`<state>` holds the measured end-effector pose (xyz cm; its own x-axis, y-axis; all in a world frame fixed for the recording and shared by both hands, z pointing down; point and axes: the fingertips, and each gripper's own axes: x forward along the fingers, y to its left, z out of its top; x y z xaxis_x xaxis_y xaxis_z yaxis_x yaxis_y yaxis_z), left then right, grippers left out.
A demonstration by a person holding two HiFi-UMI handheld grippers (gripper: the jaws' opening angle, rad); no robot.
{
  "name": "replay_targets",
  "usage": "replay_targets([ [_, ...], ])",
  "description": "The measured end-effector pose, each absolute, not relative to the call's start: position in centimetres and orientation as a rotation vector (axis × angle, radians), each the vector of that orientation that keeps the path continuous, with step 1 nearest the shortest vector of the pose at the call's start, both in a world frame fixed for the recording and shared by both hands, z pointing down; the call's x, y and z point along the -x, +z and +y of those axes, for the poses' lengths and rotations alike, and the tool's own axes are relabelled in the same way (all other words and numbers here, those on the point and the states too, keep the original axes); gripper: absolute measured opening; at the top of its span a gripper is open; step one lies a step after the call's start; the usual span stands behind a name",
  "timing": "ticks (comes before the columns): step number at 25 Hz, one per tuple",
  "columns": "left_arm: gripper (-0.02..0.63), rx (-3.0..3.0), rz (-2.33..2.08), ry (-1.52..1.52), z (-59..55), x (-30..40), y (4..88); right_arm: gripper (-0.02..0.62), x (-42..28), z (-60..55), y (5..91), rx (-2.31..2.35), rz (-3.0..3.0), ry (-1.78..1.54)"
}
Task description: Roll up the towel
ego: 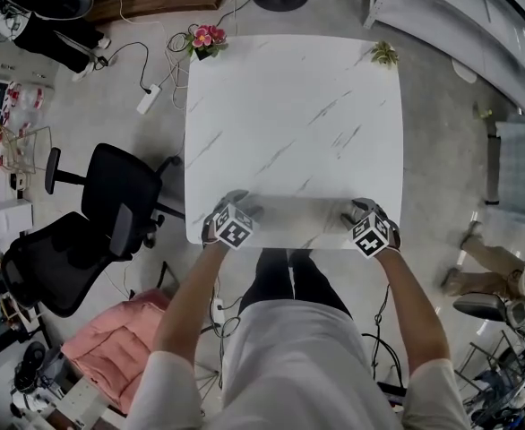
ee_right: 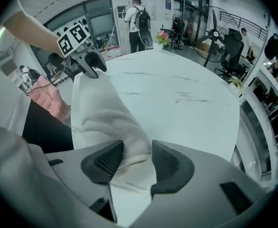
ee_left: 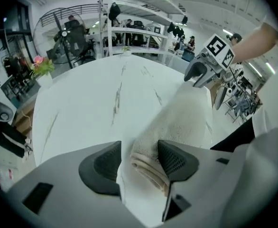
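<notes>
Fluffy white towel (ego: 303,211) rolled into a soft log, along the near edge of the marbled table (ego: 289,106); left gripper (ee_left: 139,161) jaws apart, loose round its layered end; right gripper (ee_right: 137,161) jaws apart round the other end

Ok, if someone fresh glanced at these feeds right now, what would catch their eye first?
The rolled white towel lying along the near edge of the marble table draws the eye first. The left claw and right claw straddle its two ends, jaws apart. After that, the pink flowers at the table's far left corner stand out.
</notes>
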<state>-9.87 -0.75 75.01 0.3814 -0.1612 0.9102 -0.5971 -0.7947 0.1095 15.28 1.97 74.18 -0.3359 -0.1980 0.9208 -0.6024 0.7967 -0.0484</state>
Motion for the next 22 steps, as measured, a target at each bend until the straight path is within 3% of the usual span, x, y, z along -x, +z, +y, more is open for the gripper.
replay_targets([
  [10,0.259,-2.229,-0.901,1.256,-0.8,11.8,70.7,0.207,-15.4,1.6,69.7,-0.749,-2.000,0.455],
  [22,0.176,-2.290,-1.136,1.081,4.6,11.3,62.2,0.153,-14.1,5.4,59.4,-0.909,-2.170,0.299],
])
